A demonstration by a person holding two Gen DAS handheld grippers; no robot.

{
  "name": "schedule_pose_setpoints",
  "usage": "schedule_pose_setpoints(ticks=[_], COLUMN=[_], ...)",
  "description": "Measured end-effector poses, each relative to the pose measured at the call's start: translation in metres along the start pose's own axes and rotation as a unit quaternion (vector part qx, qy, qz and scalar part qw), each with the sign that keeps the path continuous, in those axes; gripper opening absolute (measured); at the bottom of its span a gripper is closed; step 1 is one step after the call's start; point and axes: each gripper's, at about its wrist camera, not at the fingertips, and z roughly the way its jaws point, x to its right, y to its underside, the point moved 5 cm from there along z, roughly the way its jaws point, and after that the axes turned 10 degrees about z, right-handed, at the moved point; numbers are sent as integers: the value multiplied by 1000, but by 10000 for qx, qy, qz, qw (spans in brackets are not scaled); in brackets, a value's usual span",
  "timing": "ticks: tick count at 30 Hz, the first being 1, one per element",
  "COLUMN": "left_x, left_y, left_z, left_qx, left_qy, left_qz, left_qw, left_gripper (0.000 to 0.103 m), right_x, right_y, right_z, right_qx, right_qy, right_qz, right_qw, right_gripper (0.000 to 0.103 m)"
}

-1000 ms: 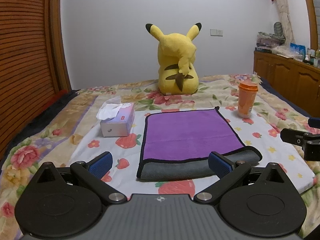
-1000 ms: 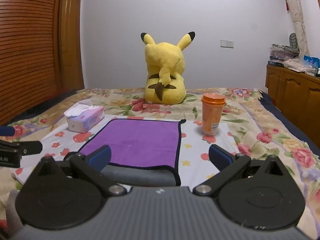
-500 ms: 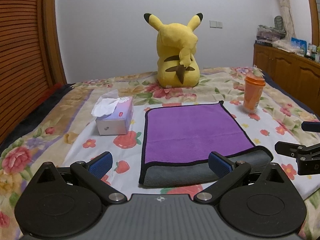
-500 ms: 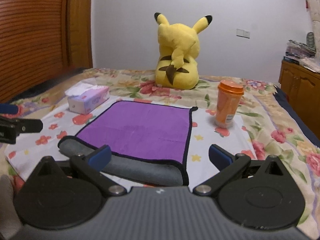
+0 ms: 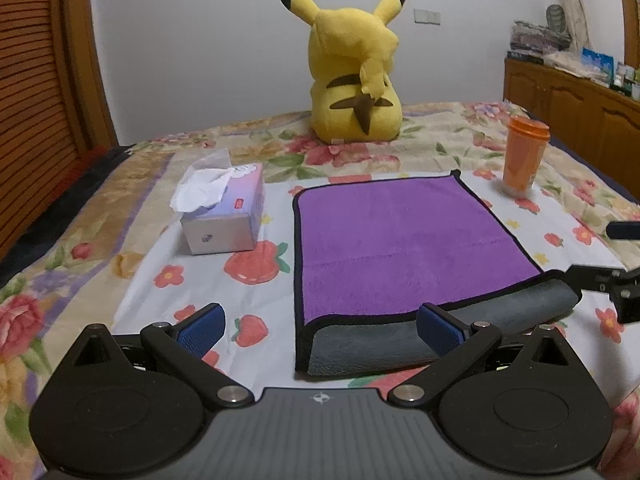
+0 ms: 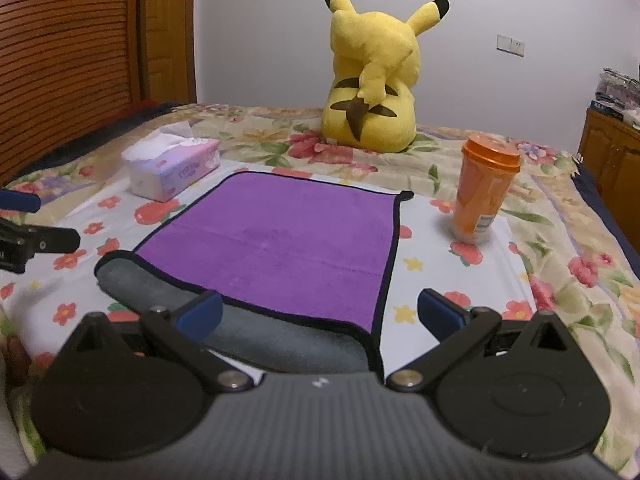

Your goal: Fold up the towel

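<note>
Nearest the left wrist camera, the left gripper (image 5: 320,330) hangs low over the bed with its blue-padded fingers (image 5: 200,328) spread wide and nothing between them — the near left corner of the towel lies in the gap ahead. The right gripper (image 6: 319,314) is likewise spread and empty, its left pad over the grey strip, its right pad over bare sheet just off the towel's near right corner. The purple towel (image 5: 400,240) lies flat on the flowered bedsheet (image 5: 168,280), black-edged, its near edge turned back so that a band of the grey underside (image 5: 400,344) faces up. In the left view the right gripper's fingers reach in from the right edge beside that grey roll; in the right view the left gripper's fingers show at the left edge. Just left of the towel stands a tissue box (image 5: 228,216) with a white tissue pulled up; off the far right corner stands an orange lidded cup (image 5: 522,156), upright. Beyond both — a yellow Pikachu plush (image 5: 356,76) sits with its back to the cameras, before a white wall. A wooden cabinet (image 5: 576,100) runs along the right.
</note>
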Motion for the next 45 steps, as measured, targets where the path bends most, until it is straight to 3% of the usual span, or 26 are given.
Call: schedule_pose_setpoints(ticks=[19, 25, 32, 34, 45], left_x=[-18, -25, -23, -22, -13], left_y=[9, 16, 22, 23, 29], left_z=[52, 66, 74, 77, 82], left_qx=[-446, -681, -841, -895, -1049], left_qy=[237, 315, 558, 624, 850], left_qz=[23, -120, -182, -182, -126], left_qw=[9987, 9971, 9947, 9939, 9908], left_gripper=[99, 89, 69, 62, 46], right_x=[19, 20, 22, 23, 27], right_y=[-1, 2, 11, 13, 21], right_z=[40, 49, 58, 61, 70], right_qx=[-464, -669, -1013, -1099, -1525], right_qy=[24, -38, -117, -143, -257], right_qz=[46, 76, 192, 231, 409], right_qw=[9989, 9977, 9946, 9936, 9871], right_gripper=[103, 103, 101, 88, 84])
